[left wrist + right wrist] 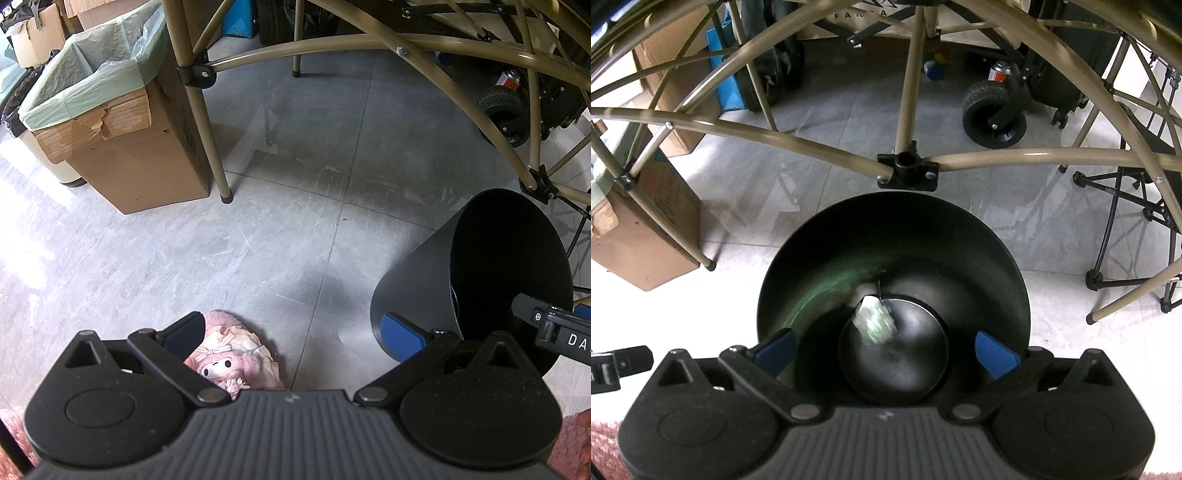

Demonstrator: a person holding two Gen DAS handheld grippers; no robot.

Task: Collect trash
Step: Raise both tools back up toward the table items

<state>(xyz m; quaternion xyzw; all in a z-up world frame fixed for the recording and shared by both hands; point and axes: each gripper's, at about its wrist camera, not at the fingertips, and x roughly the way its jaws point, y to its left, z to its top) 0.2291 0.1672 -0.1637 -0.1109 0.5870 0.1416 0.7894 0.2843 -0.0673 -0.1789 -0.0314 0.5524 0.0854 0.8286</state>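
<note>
Two claws spread wide, empty: right claw (886,350) straight above black bin (960,236), crumpled trash piece (875,321) blurred inside near its bottom, directly below/ahead; left claw (295,332) beside bin over floor (258,221), farther off.

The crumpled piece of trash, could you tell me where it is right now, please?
In the right wrist view, the crumpled trash lies at the bottom of the black bin, below the open right gripper.
</note>
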